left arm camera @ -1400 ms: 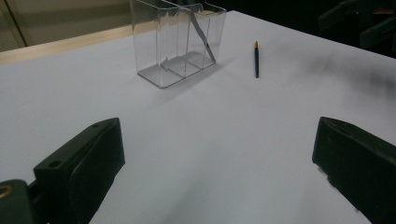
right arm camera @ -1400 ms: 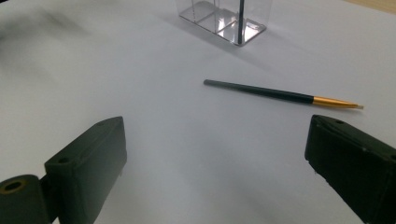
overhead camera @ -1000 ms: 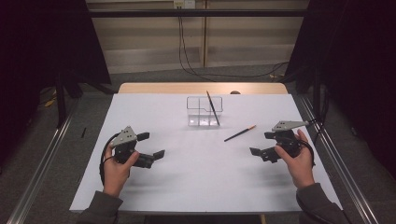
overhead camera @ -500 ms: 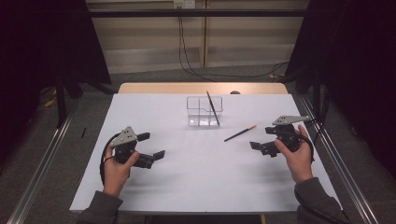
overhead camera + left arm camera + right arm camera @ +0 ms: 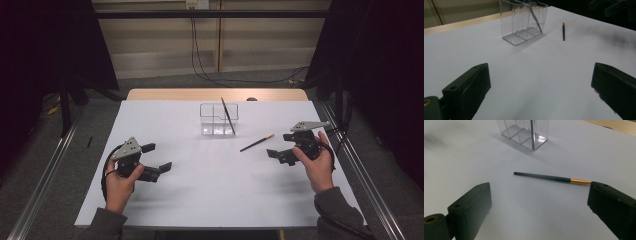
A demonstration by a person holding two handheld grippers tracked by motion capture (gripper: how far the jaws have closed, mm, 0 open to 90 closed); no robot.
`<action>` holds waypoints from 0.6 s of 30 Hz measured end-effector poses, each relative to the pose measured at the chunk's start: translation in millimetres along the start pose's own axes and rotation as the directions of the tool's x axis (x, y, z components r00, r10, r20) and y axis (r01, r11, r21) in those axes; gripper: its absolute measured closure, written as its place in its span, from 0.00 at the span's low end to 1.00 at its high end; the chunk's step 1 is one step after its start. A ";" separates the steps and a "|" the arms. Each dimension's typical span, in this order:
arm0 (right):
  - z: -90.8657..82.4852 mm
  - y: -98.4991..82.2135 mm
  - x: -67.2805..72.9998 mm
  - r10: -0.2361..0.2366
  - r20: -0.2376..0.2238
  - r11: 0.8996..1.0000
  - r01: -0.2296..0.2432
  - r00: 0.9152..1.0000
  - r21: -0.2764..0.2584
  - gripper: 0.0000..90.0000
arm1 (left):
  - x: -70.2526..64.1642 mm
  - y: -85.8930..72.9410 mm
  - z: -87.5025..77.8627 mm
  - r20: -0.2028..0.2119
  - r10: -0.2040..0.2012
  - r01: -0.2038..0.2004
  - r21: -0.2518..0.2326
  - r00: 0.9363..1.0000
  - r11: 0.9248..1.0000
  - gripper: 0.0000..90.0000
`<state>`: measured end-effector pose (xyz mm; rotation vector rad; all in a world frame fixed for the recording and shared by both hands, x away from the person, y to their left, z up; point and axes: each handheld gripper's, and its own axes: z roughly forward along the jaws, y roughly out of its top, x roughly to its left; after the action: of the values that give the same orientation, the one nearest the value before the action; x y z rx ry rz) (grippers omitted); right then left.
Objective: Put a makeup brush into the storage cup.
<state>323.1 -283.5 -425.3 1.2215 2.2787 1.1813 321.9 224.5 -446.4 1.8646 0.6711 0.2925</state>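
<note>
A black cable (image 5: 196,55) hangs behind the white table (image 5: 200,200).

The bench (image 5: 200,195) is covered by a white sheet, with bare wood left showing along its far edge. A clear divided holder (image 5: 218,120) is stood at the far middle, and a dark brush (image 5: 257,143) is laid flat just to its near right.

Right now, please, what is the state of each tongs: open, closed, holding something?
Left tongs: open, holding nothing.
Right tongs: open, holding nothing; the paintbrush lies ahead on the table.
</note>
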 end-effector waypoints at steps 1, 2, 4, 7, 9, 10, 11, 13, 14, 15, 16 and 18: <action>0.5 0.7 0.3 0.003 -0.001 1.000 -0.003 1.000 0.003 0.05 | 0.0 -0.2 -0.9 -0.009 -0.001 0.001 0.003 1.000 1.000 0.02; 1.6 1.4 0.1 -0.005 -0.003 1.000 0.005 1.000 -0.001 0.05 | -0.1 -0.4 -1.4 -0.012 -0.001 0.001 0.005 1.000 1.000 0.02; 3.2 2.8 0.7 -0.009 -0.004 1.000 0.009 1.000 0.001 0.05 | 0.4 -0.3 -2.5 -0.021 0.005 -0.005 0.009 1.000 1.000 0.02; 5.0 4.8 1.2 -0.007 -0.005 1.000 0.007 1.000 0.001 0.05 | 1.6 -0.5 -3.3 -0.010 -0.005 0.005 -0.003 1.000 1.000 0.02; 6.3 5.8 0.6 0.009 -0.002 1.000 -0.009 1.000 0.010 0.05 | 2.6 -0.9 -3.9 -0.006 -0.001 0.001 -0.004 1.000 1.000 0.02; 6.8 6.6 0.0 0.009 -0.001 1.000 -0.009 1.000 0.016 0.05 | 2.8 -1.1 -4.3 -0.010 -0.006 0.006 -0.003 1.000 1.000 0.02; 7.5 7.5 -0.4 0.004 0.003 1.000 -0.004 1.000 0.017 0.05 | 3.5 -1.2 -4.8 -0.010 -0.004 0.004 -0.003 1.000 1.000 0.02; 8.5 9.5 -1.2 0.000 0.012 1.000 0.000 1.000 0.023 0.05 | 3.3 -1.5 -5.5 -0.017 -0.009 0.009 -0.002 1.000 1.000 0.02; 9.2 10.5 -1.5 -0.002 0.015 1.000 0.001 1.000 0.028 0.05 | 3.2 -1.7 -5.6 -0.016 -0.009 0.009 -0.002 1.000 1.000 0.02; 10.0 11.7 -1.7 -0.002 0.020 1.000 0.002 1.000 0.031 0.05 | 2.3 -1.8 -5.7 -0.032 -0.007 0.007 0.005 0.999 1.000 0.02; 10.3 13.0 -1.9 -0.003 0.020 0.999 0.002 1.000 0.040 0.05 | 2.9 -2.5 -4.8 -0.017 -0.006 0.007 0.005 1.000 1.000 0.02; 10.9 15.8 -2.3 -0.001 0.023 0.999 0.000 1.000 0.038 0.05 | 3.0 -2.9 -4.4 -0.030 -0.007 0.007 0.014 1.000 1.000 0.02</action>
<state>339.5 -274.9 -420.1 1.2410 2.2942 1.1232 321.2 230.4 -447.6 1.8738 0.7013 0.3119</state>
